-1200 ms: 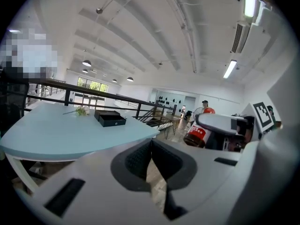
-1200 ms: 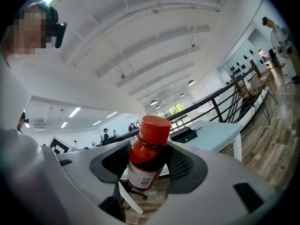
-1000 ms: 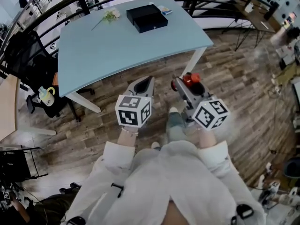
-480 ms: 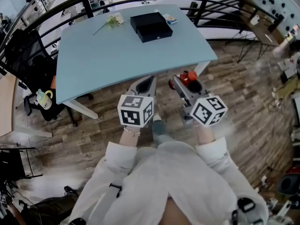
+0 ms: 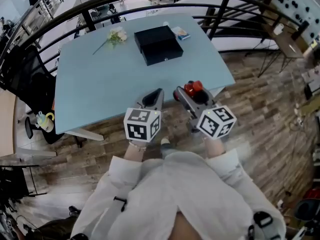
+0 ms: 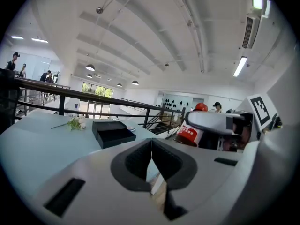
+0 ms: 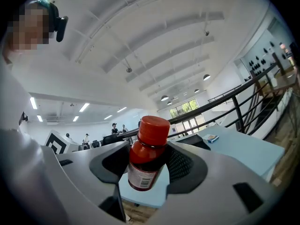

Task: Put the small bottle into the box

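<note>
A small dark bottle (image 7: pixel 146 156) with a red cap and a white label sits between the jaws of my right gripper (image 7: pixel 149 165), which is shut on it. In the head view the bottle (image 5: pixel 193 88) shows at the tip of the right gripper (image 5: pixel 190 91), over the near edge of the light blue table (image 5: pixel 100 79). The open black box (image 5: pixel 158 44) lies on the far part of the table, also the box (image 6: pixel 112 134) in the left gripper view. My left gripper (image 5: pixel 154 96) is shut and empty, its jaws touching.
A small flower sprig (image 5: pixel 114 36) lies left of the box. A small blue card (image 5: pixel 181 33) lies to its right. A dark railing (image 5: pixel 100 4) runs behind the table. A black chair (image 5: pixel 25 84) stands at the left. Wooden floor (image 5: pixel 260 104) is at the right.
Both grippers and the person have moved forward toward the table. The grippers now reach over its near edge, with the bottle still held.
</note>
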`<state>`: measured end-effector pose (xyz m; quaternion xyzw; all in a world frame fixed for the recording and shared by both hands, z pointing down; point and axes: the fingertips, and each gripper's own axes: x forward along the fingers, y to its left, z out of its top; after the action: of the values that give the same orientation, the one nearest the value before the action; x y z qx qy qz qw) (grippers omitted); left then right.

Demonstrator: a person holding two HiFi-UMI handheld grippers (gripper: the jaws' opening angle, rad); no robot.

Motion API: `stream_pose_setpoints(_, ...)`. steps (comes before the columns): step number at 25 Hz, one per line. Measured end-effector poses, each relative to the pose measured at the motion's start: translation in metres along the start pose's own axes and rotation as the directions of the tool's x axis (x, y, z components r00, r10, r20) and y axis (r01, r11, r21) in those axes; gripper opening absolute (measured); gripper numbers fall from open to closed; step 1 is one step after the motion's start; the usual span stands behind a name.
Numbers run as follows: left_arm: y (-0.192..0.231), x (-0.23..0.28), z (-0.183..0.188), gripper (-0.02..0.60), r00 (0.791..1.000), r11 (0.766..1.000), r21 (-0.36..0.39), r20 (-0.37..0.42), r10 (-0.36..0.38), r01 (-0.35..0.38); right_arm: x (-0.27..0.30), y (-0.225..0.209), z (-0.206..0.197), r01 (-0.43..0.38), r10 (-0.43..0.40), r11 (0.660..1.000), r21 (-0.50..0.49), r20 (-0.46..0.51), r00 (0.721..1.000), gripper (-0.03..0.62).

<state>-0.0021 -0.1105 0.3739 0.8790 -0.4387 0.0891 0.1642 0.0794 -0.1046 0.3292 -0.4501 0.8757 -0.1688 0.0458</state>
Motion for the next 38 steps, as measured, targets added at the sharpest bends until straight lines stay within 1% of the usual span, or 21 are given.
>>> stream_pose_setpoints(4,0.016,0.039,0.022,0.003,0.999,0.999,-0.009,0.012,0.041,-0.041,0.030,-0.031,0.016,-0.039,0.039,0.999,0.003,-0.005,0.999,0.230)
stream_pose_setpoints(8,0.029,0.063,0.030,0.003,0.997,0.997,0.004,0.003,0.076,-0.076,0.061,-0.051,0.019,-0.076,0.076,0.997,0.011,-0.022,0.997,0.230)
stream_pose_setpoints(13,0.047,0.078,0.022,0.004,0.993,0.993,-0.025,-0.021,0.114,-0.114,0.078,-0.068,0.008,-0.099,0.101,0.994,0.040,-0.056,0.993,0.230)
stream_pose_setpoints(18,0.069,0.091,0.004,0.003,0.988,0.986,-0.070,-0.030,0.151,-0.153,0.089,-0.085,-0.015,-0.081,0.088,0.994,0.072,-0.093,0.992,0.230)
stream_pose_setpoints(20,0.074,0.097,0.000,0.003,0.988,0.985,-0.084,-0.037,0.151,-0.154,0.091,-0.090,-0.023,-0.072,0.081,0.994,0.087,-0.106,0.991,0.230)
stream_pose_setpoints(24,0.079,0.110,0.002,0.003,0.989,0.986,-0.085,-0.043,0.139,-0.142,0.098,-0.099,-0.025,-0.063,0.075,0.993,0.102,-0.113,0.991,0.230)
stream_pose_setpoints(30,0.083,0.121,0.006,0.004,0.989,0.984,-0.100,-0.012,0.145,-0.145,0.102,-0.111,-0.026,-0.051,0.062,0.994,0.099,-0.118,0.991,0.230)
stream_pose_setpoints(34,0.087,0.134,0.010,0.004,0.989,0.983,-0.110,-0.024,0.145,-0.147,0.110,-0.124,-0.022,-0.049,0.062,0.993,0.109,-0.123,0.990,0.230)
stream_pose_setpoints(38,0.104,0.152,0.008,0.003,0.989,0.982,-0.120,-0.043,0.145,-0.149,0.134,-0.141,-0.021,-0.044,0.060,0.992,0.118,-0.132,0.989,0.230)
